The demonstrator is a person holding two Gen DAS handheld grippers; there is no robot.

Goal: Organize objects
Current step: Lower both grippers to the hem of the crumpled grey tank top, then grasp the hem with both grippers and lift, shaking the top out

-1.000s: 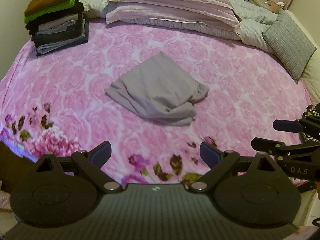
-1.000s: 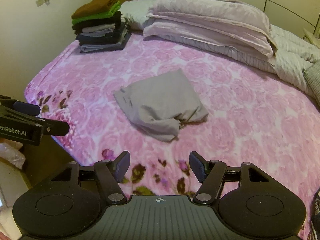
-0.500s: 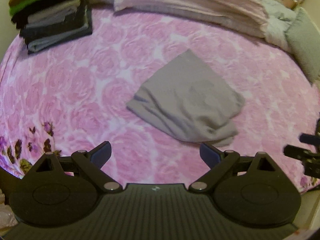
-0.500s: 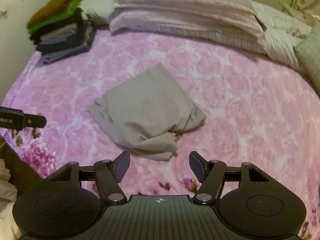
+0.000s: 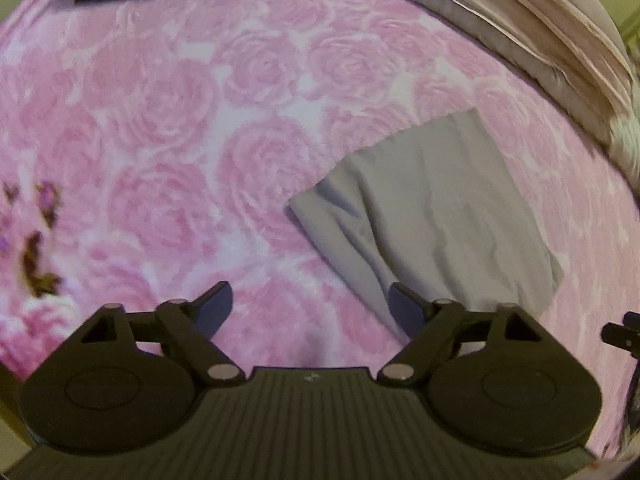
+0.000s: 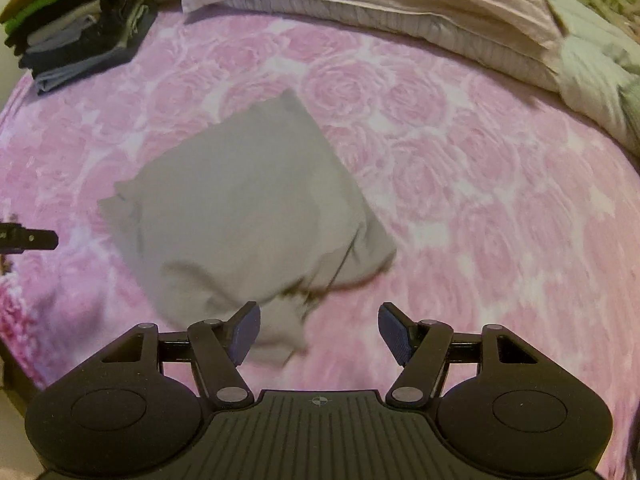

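**Grey cloth lay rumpled on rose bedspread**

Your left gripper (image 5: pixel 310 306) and right gripper (image 6: pixel 319 330) hovered with jaws apart near the grey cloth (image 6: pixel 244 208), which lay mid-bedspread (image 6: pixel 480 208), its long axis slanting far-left to near-right, bunched at the near end.

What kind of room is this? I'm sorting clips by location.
Most likely a bedroom: a bed under a pink rose blanket, pillows at its head, and a stack of folded clothes in the corner.
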